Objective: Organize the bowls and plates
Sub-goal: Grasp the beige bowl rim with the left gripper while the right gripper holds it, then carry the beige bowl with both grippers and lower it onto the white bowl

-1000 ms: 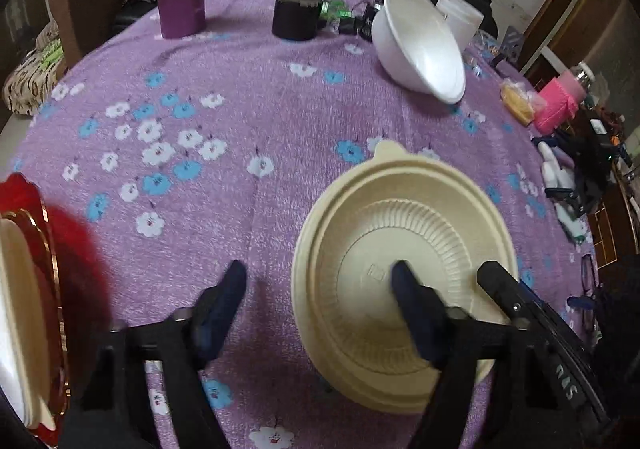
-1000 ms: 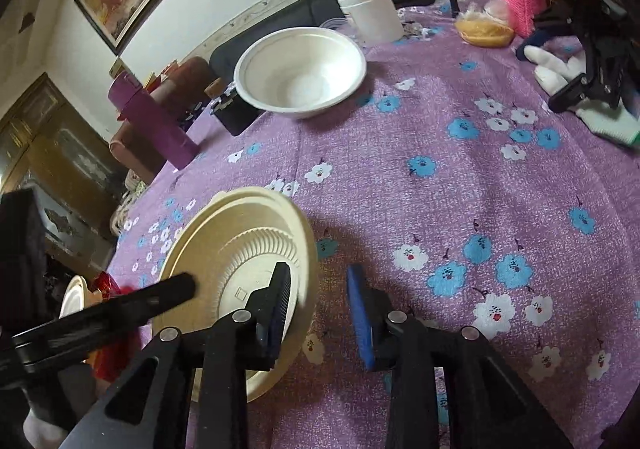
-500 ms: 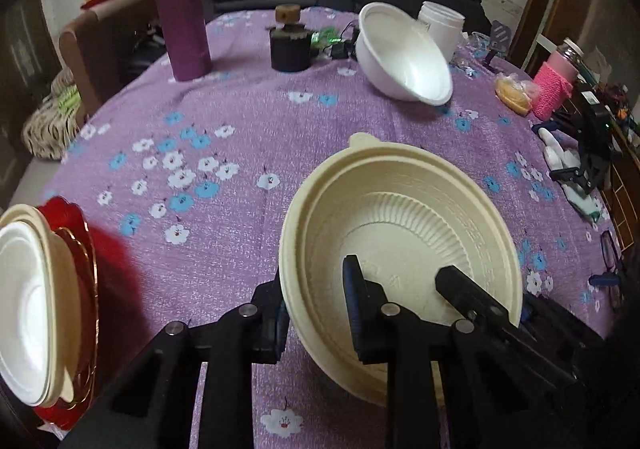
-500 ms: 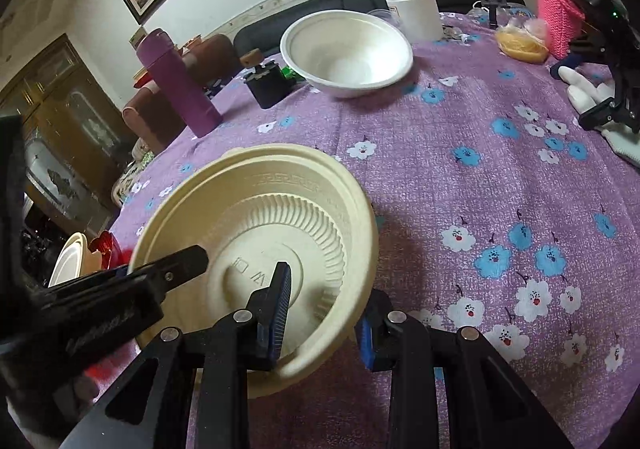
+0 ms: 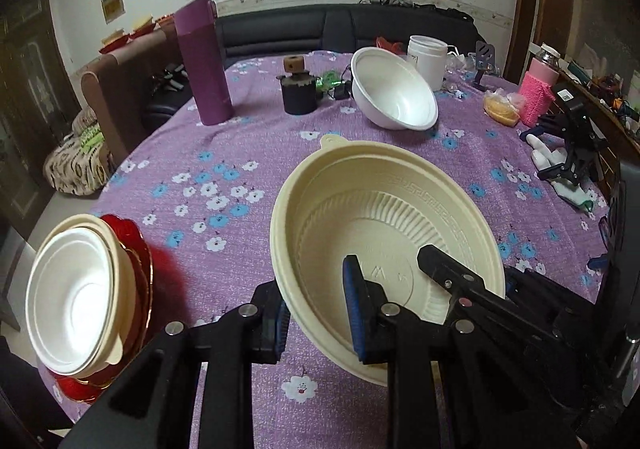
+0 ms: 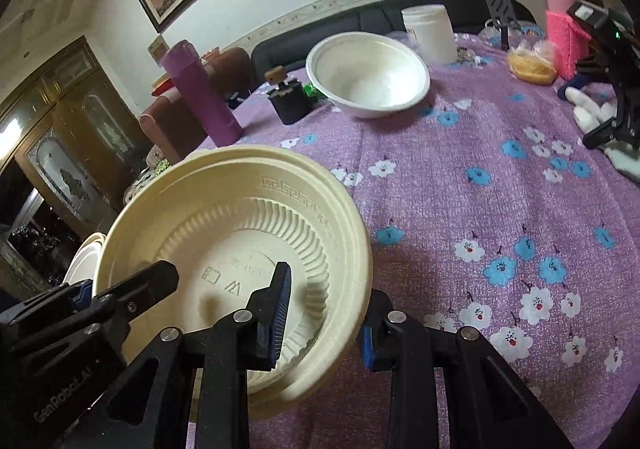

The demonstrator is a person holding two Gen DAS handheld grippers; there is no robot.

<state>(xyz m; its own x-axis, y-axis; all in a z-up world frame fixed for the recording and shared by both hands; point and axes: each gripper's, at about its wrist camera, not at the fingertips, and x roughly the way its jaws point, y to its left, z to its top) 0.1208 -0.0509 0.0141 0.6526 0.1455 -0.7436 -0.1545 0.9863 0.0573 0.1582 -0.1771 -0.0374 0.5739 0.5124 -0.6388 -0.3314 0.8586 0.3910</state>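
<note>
Item in hand: one cream ribbed bowl (image 5: 384, 225), tilted clear of the purple floral counter (image 5: 248, 153), its near rim pinched by the left tool (image 5: 316, 313) on one side and by the right tool (image 6: 324, 313) on the other, both clamped on its wall. Already gathered: a stack of bowls and red plates (image 5: 84, 301) at the counter's left edge. Outstanding, by my reckoning: this bowl onto that stack, then the white bowl (image 5: 394, 93) leaning at the far side.
</note>
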